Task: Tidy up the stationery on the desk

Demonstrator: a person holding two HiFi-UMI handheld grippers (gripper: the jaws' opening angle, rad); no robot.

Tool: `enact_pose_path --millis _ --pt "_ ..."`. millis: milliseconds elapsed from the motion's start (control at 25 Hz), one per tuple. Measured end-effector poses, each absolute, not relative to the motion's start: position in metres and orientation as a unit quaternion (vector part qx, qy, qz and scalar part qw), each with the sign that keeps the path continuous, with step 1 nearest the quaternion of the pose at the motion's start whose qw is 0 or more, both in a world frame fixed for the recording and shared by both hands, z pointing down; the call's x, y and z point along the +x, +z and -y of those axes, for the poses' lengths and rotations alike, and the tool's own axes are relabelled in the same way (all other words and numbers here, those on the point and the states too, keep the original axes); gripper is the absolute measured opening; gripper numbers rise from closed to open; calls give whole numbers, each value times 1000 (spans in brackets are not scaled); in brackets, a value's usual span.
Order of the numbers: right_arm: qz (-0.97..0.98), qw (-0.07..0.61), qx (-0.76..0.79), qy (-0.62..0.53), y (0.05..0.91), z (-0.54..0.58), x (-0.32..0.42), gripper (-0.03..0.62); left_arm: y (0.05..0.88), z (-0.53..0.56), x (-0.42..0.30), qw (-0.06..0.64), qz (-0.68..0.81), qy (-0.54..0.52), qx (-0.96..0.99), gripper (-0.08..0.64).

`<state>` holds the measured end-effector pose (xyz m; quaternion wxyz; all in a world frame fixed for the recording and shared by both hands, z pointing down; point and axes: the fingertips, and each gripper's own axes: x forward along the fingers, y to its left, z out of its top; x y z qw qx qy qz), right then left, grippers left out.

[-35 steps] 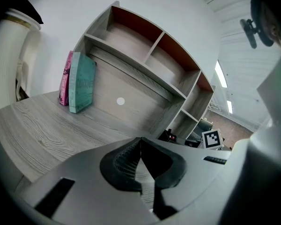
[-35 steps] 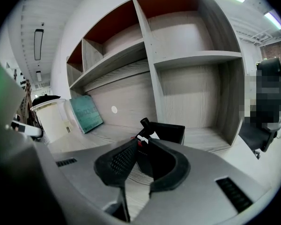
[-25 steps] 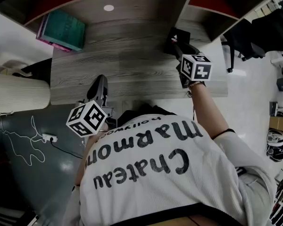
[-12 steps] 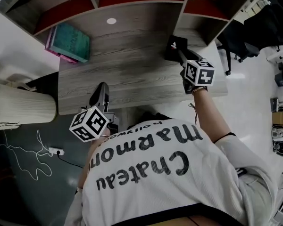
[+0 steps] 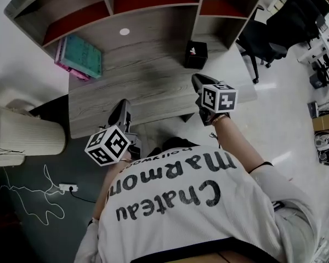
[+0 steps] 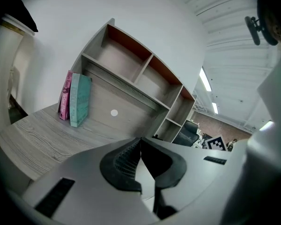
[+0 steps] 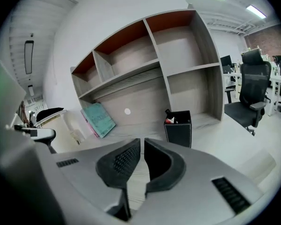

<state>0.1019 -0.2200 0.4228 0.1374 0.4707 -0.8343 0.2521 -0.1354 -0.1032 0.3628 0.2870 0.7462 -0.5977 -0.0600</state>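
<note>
Black and square, the holder (image 5: pixel 196 54) stands by itself at the right back of the tabletop (image 5: pixel 148 89), just in front of the shelves (image 5: pixel 153 4). A second ago the right gripper (image 5: pixel 197 81) was down at its mouth, and half a second ago it was there too; it has since drawn back toward the person, over the near right part of the tabletop, and is now clear of the holder. Its jaws stand almost together, with only a thin slit between the pads and nothing in them. I read this as a drop just finished, with the item let go and that gripper free for the next one. No loose stationery shows on the tabletop, so the tidying looks done or nearly so. The left gripper (image 5: pixel 122 104) hangs at the front edge much where it was; its jaws meet tip to tip and are empty.

In the right gripper view the holder (image 7: pixel 178 125) is upright and open-topped, with pale stitching along its edges. Small red and white ends show above the rim at its left side; they are too small to identify. The teal and pink books (image 5: pixel 82 56) lean at the left back, well apart from the holder.
</note>
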Motion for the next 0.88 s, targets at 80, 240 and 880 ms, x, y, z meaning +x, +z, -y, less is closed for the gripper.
enact_pose_path --millis 80,240,880 --pt "835 134 465 261 423 201 96 38 363 94 -132 288 593 -59 749 15" --pt "840 130 455 264 418 164 84 32 364 70 -128 289 587 -51 754 15" --pt "862 49 464 200 371 70 53 15 367 2 -130 260 587 -29 766 15"
